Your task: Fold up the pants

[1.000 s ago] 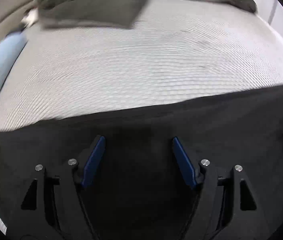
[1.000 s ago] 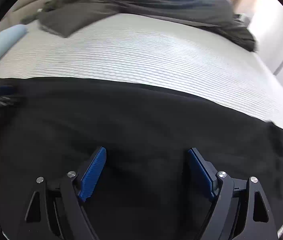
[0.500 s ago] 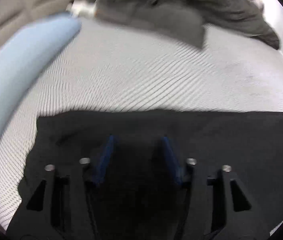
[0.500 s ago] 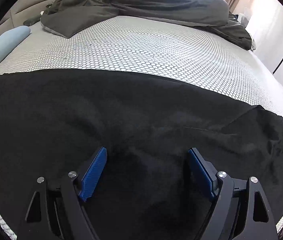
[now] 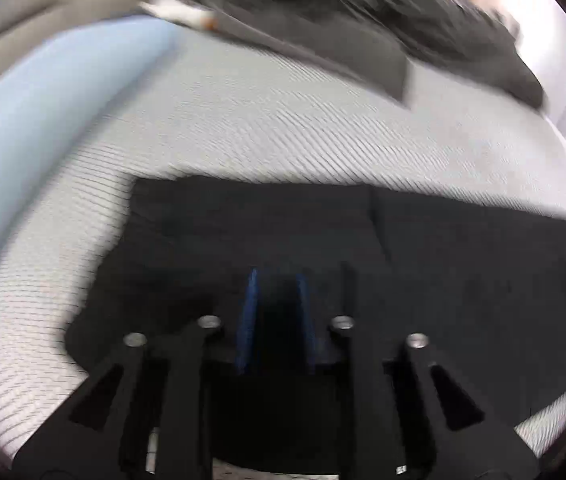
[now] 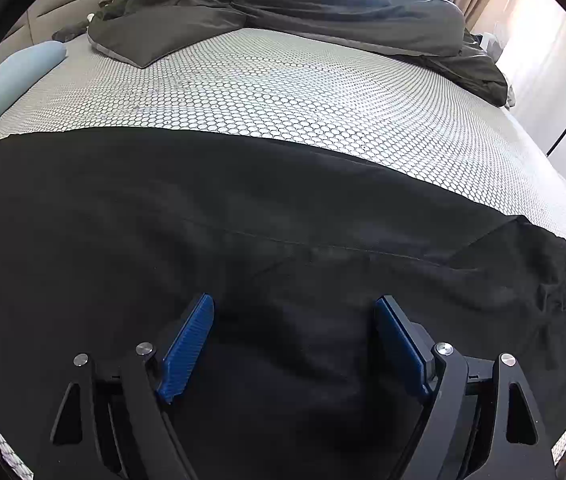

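Observation:
Black pants (image 6: 267, 216) lie spread flat across the near part of a bed with a white honeycomb-patterned cover (image 6: 291, 92). In the blurred left wrist view the pants (image 5: 443, 264) show their left end, with a doubled layer there. My left gripper (image 5: 275, 292) has its blue pads close together on a bit of the black fabric at the near edge. My right gripper (image 6: 295, 320) is wide open just above the middle of the pants, holding nothing.
A crumpled dark grey duvet (image 6: 303, 4) lies at the far end of the bed. A light blue pillow (image 6: 7, 80) lies along the left side, also in the left wrist view (image 5: 43, 112). A wall and curtains (image 6: 539, 56) are at right.
My left gripper has swung toward the left end of the pants and closed from wide open onto the fabric. My right gripper stayed open over the pants.

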`<state>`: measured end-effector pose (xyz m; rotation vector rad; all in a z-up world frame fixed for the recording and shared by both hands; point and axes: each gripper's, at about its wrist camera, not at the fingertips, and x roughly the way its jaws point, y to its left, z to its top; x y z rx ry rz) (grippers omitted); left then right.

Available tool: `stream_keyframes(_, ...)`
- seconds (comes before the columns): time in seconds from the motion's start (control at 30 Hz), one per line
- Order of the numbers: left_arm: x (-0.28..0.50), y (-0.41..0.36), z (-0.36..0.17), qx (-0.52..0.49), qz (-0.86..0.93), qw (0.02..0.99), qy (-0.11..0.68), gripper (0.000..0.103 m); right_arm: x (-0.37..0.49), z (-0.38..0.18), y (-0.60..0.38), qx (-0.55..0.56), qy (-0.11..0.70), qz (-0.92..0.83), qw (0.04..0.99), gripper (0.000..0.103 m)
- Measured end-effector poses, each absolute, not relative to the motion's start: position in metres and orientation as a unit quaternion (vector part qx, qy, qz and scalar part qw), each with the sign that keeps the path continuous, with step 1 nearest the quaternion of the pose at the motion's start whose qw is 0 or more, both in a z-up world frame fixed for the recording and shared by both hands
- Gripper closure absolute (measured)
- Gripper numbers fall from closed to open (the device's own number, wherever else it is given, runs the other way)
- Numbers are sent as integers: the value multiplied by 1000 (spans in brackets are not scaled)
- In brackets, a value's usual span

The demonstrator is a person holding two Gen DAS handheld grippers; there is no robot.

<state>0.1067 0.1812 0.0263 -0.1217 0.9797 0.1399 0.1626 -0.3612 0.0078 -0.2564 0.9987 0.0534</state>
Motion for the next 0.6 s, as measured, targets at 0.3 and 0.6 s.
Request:
stream_keyframes(0.3, 86, 212, 28, -46, 173, 873, 454, 88, 164, 5, -355, -127, 476, 32, 870, 19)
stream_keyframes(0.6, 48, 188, 28, -13, 120, 865, 487, 84, 163, 5, -345, -133, 474, 47, 869, 19)
